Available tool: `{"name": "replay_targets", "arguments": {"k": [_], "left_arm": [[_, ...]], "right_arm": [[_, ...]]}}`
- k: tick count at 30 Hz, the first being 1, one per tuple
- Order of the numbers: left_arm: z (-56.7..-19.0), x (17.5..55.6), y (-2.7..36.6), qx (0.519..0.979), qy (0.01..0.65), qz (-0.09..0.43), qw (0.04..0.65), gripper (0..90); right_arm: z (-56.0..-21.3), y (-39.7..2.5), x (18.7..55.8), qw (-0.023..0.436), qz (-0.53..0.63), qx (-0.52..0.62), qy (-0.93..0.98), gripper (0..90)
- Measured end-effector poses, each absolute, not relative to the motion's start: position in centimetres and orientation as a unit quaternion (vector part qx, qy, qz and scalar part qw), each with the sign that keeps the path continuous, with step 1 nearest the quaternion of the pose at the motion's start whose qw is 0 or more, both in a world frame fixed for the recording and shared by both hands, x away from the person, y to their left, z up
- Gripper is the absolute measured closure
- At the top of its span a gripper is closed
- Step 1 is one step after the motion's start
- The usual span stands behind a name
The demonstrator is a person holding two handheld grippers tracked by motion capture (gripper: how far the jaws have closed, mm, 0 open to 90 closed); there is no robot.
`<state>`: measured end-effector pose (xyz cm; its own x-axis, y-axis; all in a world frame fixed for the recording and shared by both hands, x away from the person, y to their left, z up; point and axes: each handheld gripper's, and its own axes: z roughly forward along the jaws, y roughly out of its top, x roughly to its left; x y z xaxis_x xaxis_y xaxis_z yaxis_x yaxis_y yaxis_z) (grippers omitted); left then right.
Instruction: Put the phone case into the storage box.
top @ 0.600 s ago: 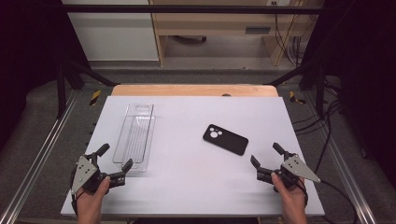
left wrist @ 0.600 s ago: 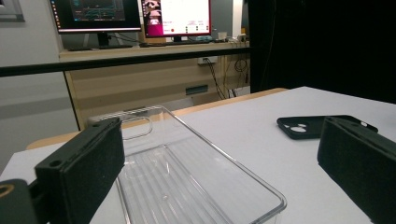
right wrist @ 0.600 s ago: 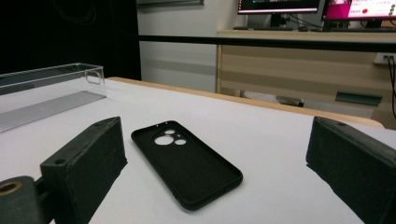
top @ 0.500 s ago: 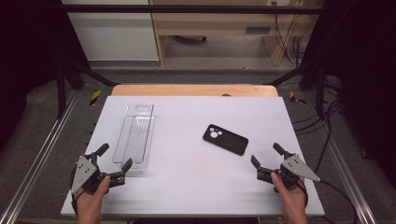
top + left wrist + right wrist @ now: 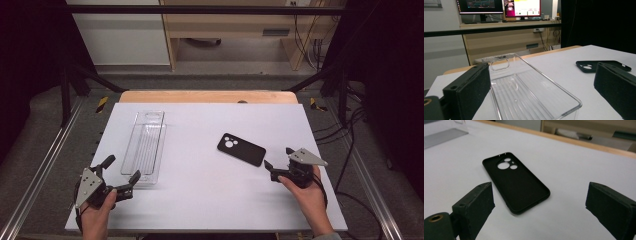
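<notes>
A black phone case [image 5: 241,149] lies flat, inner side up, right of the middle of the white table top [image 5: 210,200]. A clear plastic tray [image 5: 145,147] lies lengthwise on the left and is empty. My right gripper [image 5: 278,157] is open just right of the case's near end; in the right gripper view the case [image 5: 516,185] lies ahead between the spread jaws of the gripper [image 5: 540,195], untouched. My left gripper [image 5: 122,168] is open at the tray's near end, and in its view [image 5: 541,75] the tray [image 5: 524,90] sits between the jaws, with the case [image 5: 599,65] farther right.
A wooden strip [image 5: 205,96] edges the far side of the table. Metal rails [image 5: 45,165] run along both sides, and cables [image 5: 350,130] hang at the right. A desk with monitors [image 5: 499,5] stands beyond the table.
My right gripper has moved forward and slightly left, closer to the phone case's near end. The left gripper, tray and case have stayed put.
</notes>
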<state>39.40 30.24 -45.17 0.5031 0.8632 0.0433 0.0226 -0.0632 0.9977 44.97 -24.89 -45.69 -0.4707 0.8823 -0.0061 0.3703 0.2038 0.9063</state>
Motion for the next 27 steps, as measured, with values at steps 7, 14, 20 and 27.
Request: {"name": "replay_targets", "arguments": {"k": [7, 14, 20, 27], "left_arm": [[-45.3, 39.5, 30.4, 0.635, 0.354, 0.357, 0.587, 0.6], [-45.4, 39.6, 30.4, 0.638, 0.354, 0.354, 0.585, 0.6], [-45.4, 39.7, 30.3, 0.64, 0.353, 0.35, 0.586, 0.6], [-45.4, 39.7, 30.0, 0.645, 0.35, 0.349, 0.583, 0.7]], "right_arm": [[-44.9, -24.4, 47.5, 0.247, 0.423, 0.422, 0.763, 12.0], [-44.2, -23.5, 49.5, 0.238, 0.399, 0.408, 0.786, 12.5], [-44.2, -22.9, 50.5, 0.226, 0.385, 0.406, 0.798, 12.8], [-43.9, -22.6, 51.2, 0.221, 0.38, 0.404, 0.802, 13.5]]}}
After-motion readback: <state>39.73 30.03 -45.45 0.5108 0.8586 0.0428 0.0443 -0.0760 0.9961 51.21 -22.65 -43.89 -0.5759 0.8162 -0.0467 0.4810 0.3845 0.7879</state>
